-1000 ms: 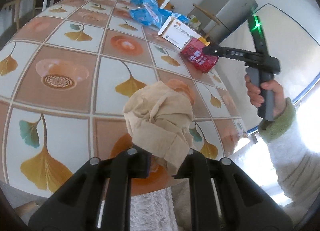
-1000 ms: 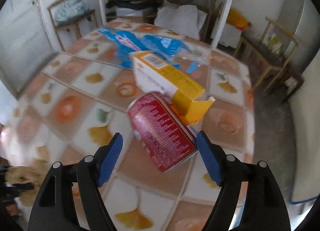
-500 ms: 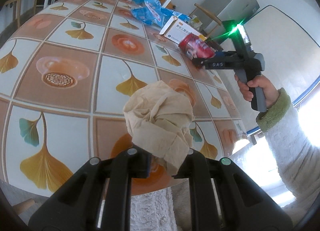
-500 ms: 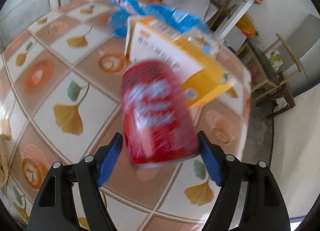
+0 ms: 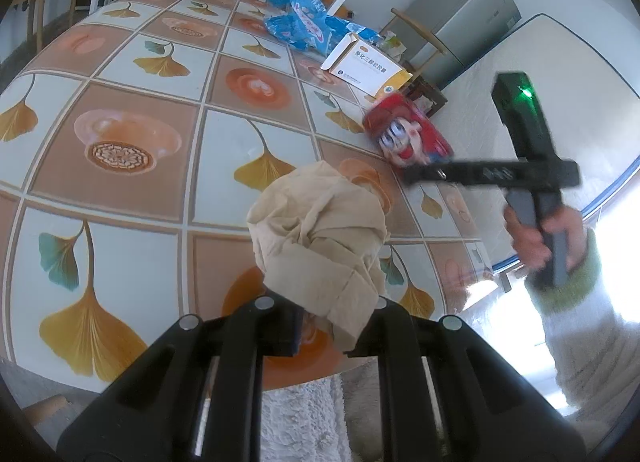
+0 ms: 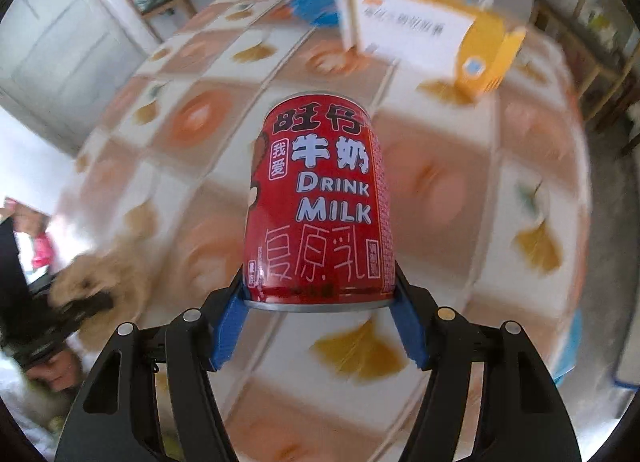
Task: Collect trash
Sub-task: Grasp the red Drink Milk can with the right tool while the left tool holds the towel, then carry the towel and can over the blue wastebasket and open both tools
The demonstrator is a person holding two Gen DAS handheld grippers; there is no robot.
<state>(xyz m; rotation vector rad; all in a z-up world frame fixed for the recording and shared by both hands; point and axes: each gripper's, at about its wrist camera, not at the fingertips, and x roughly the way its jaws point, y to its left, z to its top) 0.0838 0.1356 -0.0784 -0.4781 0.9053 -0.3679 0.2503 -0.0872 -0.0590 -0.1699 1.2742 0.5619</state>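
The left gripper (image 5: 336, 326) is clamping the crumpled tissue (image 5: 320, 246) and the right gripper (image 6: 320, 326) is gripping the red milk can (image 6: 320, 206) above the table (image 5: 132, 102), while the carton (image 5: 366, 68) and blue wrapper (image 5: 302, 22) are waiting near its far edge.

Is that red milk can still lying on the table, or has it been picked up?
Picked up. The red can sits clamped between the right gripper's blue pads, held clear above the tiled table.
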